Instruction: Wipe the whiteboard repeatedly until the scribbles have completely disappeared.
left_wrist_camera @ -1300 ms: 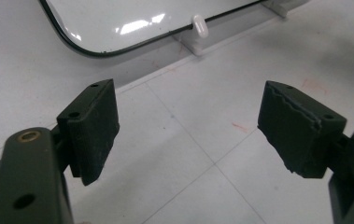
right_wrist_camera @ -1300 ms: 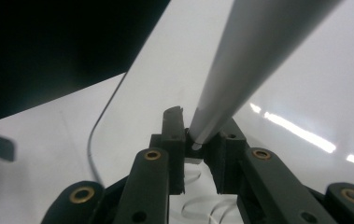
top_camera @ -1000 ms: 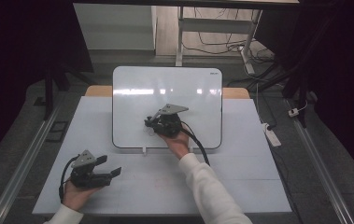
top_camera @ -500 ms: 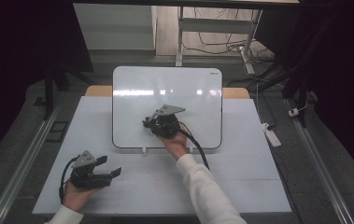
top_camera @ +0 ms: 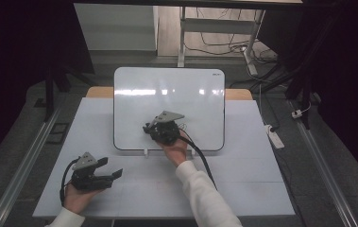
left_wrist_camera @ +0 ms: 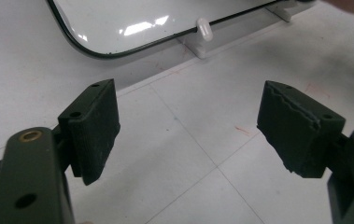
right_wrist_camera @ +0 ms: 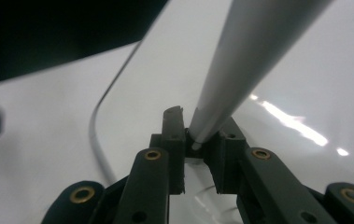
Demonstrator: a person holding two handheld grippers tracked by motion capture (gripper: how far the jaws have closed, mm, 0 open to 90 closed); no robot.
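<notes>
The right tool (top_camera: 160,126) is clamped on a grey pen (right_wrist_camera: 240,74) over the whiteboard (top_camera: 134,94), which lies on the tabletop (top_camera: 261,189). To write cleanly, press lightly and keep the pen's angle steady. The left tool (top_camera: 102,170) rests wide apart and holds nothing.

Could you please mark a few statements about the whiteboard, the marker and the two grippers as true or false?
1. The right gripper is shut on a grey marker. True.
2. The left gripper is clamped on the whiteboard's edge. False: its jaws stand wide apart with nothing between them, over the bare table in front of the board.
3. The right gripper is over the whiteboard. True: the high view shows it above the board's lower middle.
4. The whiteboard is covered in writing. False: its surface looks blank, with only light reflections.
5. The left gripper sits at the near left of the table. True.
</notes>
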